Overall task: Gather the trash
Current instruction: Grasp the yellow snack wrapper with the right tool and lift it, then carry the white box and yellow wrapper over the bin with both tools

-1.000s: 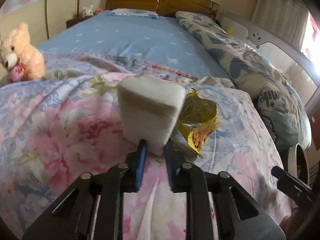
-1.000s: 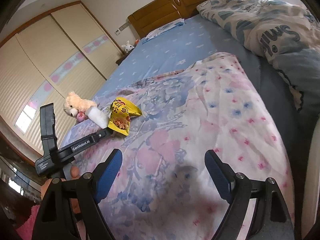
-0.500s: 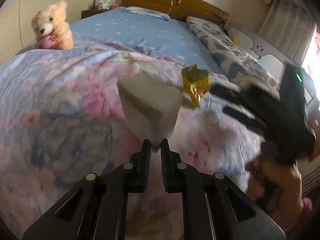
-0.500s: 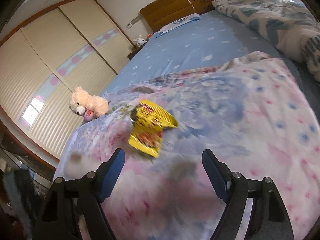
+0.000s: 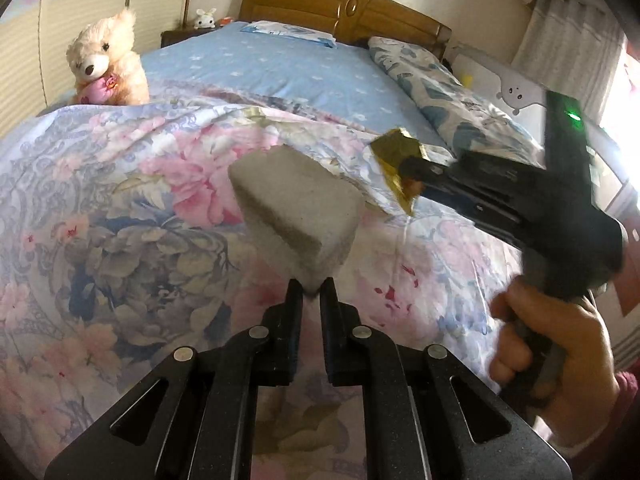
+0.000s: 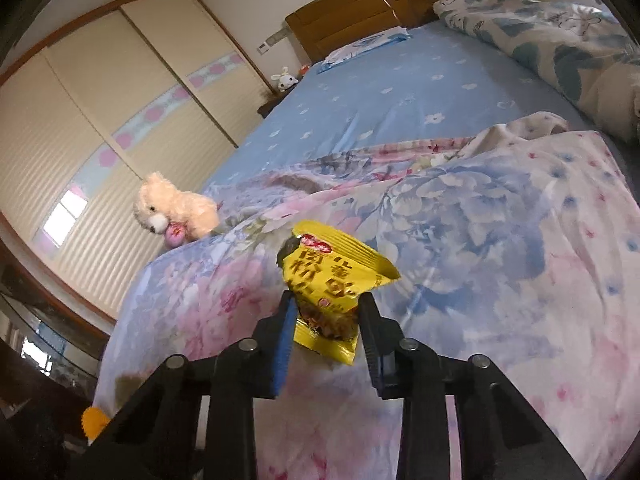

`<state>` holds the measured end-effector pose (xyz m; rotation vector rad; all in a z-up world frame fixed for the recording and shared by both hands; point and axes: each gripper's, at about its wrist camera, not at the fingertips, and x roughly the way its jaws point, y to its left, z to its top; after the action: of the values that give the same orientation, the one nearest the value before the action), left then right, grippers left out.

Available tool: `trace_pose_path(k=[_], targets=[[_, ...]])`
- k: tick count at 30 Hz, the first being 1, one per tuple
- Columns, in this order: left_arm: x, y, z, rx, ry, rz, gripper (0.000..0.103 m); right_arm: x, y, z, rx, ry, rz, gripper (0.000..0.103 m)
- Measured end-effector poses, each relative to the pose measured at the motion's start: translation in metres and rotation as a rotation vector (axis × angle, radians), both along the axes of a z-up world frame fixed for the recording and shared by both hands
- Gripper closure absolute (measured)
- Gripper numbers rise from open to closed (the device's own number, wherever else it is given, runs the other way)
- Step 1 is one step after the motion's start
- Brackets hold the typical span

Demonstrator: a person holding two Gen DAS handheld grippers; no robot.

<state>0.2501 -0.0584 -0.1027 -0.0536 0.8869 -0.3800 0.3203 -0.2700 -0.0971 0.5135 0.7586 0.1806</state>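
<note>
With our left tool (image 5: 311, 292) clamped on the white foam block (image 5: 296, 216) and our right tool (image 6: 325, 320) clamped on the yellow snack wrapper (image 6: 332, 280), both held above the floral quilt (image 6: 500, 240), we judge pickup done; next, we need a bin, none visible.

A yellow wrapper (image 6: 334, 292) printed with red characters is seen between black jaws; beyond them, a pink-and-blue floral quilt (image 6: 500, 240) and cream teddy bear (image 6: 172, 210).

Left gripper (image 5: 311, 291) fingers nearly closed; right gripper (image 6: 326, 320) fingers clamped, both raised.
</note>
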Motion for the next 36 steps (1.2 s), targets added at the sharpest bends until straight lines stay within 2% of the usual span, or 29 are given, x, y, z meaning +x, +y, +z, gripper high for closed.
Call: trace_pose_path(k=[1, 2, 3, 10, 14, 15, 16, 18, 22, 25, 27, 29, 30, 32, 33, 36], targets=[[-0.002, -0.001, 0.0, 0.007, 0.003, -0.003, 0.095, -0.007, -0.002, 0.002, -0.001, -0.003, 0.001, 0.077], [-0.005, -0.002, 0.0, 0.009, 0.009, -0.007, 0.095, -0.017, -0.005, 0.005, -0.001, -0.007, 0.005, 0.086], [-0.009, -0.003, 0.0, 0.005, 0.016, -0.011, 0.095, -0.026, -0.007, 0.007, -0.003, -0.004, 0.007, 0.103], [-0.046, -0.015, 0.012, -0.027, 0.013, -0.058, 0.095, -0.086, -0.021, 0.018, -0.027, -0.017, 0.017, 0.102], [-0.059, -0.017, 0.016, -0.029, 0.001, -0.065, 0.095, -0.093, -0.027, 0.021, -0.034, -0.027, -0.015, 0.089], [-0.06, -0.016, 0.016, -0.03, 0.003, -0.064, 0.095, -0.091, -0.028, 0.021, -0.037, -0.029, -0.024, 0.077], [-0.062, -0.014, 0.016, -0.031, 0.008, -0.063, 0.095, -0.086, -0.029, 0.022, -0.041, -0.035, -0.029, 0.059], [-0.063, -0.011, 0.015, -0.03, 0.018, -0.054, 0.095, -0.076, -0.027, 0.023, -0.056, -0.055, -0.027, 0.048], [-0.065, -0.005, 0.013, -0.03, 0.036, -0.042, 0.095, -0.034, -0.019, 0.018, -0.088, -0.036, -0.005, 0.048], [-0.066, -0.003, 0.013, -0.026, 0.04, -0.041, 0.095, -0.003, -0.019, 0.008, -0.077, -0.001, -0.014, 0.048], [-0.066, -0.002, 0.011, -0.026, 0.046, -0.041, 0.095, 0.015, -0.018, -0.001, -0.055, 0.034, -0.008, 0.042], [-0.065, -0.002, 0.009, -0.023, 0.052, -0.042, 0.095, 0.023, -0.018, -0.01, -0.042, 0.051, -0.009, 0.042], [-0.065, -0.003, 0.008, -0.023, 0.056, -0.042, 0.095, 0.025, -0.016, -0.013, -0.044, 0.054, -0.005, 0.048], [-0.064, -0.004, 0.007, -0.023, 0.061, -0.047, 0.095, 0.025, -0.013, -0.017, -0.07, 0.06, -0.004, 0.075], [-0.064, -0.004, 0.006, -0.021, 0.061, -0.05, 0.095, 0.023, -0.013, -0.018, -0.064, 0.063, -0.003, 0.095], [-0.065, -0.006, 0.006, -0.02, 0.062, -0.055, 0.095, 0.013, -0.015, -0.013, -0.074, 0.03, -0.004, 0.098]])
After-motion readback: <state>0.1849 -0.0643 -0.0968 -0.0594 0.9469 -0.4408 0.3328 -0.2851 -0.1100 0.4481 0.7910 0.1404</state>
